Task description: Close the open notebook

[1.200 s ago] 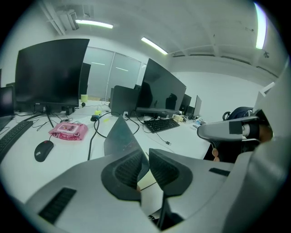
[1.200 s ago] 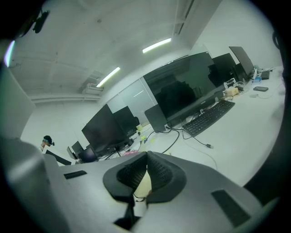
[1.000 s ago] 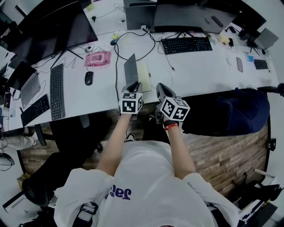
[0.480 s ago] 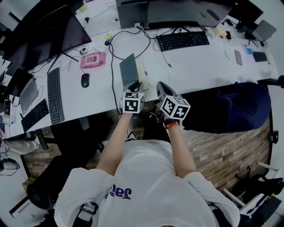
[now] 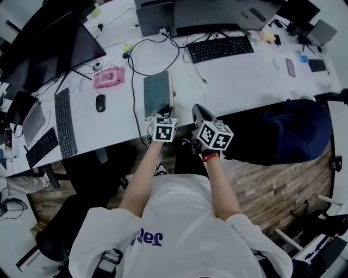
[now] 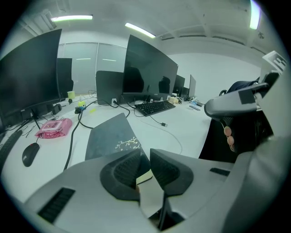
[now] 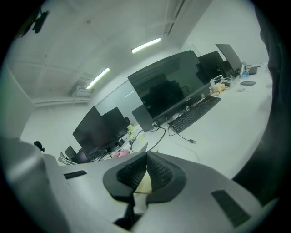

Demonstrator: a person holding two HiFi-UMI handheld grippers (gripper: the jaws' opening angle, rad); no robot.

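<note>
The notebook [image 5: 157, 87] lies on the white desk [image 5: 239, 81] near its front edge. Its dark cover, which has a gold flower sprig [image 6: 111, 136], lies down over the cream pages. A strip of page shows along its right side. My left gripper [image 5: 165, 111] sits at the notebook's near edge. Its jaws [image 6: 145, 152] have just been opening and stand a little apart. The cover's corner and a cream page corner show in the gap, and the pads do not press on them. My right gripper [image 5: 197, 108] hovers just right of the notebook, and its fingertips [image 7: 146, 157] meet.
A black cable [image 5: 134, 81] runs along the notebook's left side. A mouse [image 5: 100, 103], a pink item [image 5: 109, 77] and a keyboard [image 5: 63, 122] lie further left. Another keyboard [image 5: 220, 49] and monitors [image 5: 185, 16] stand behind. A dark chair [image 5: 293, 130] is at the right.
The notebook's cover stood up steeply a second ago and now lies down over the pages. My left gripper came down with it toward the desk edge. The right gripper shifted slightly.
</note>
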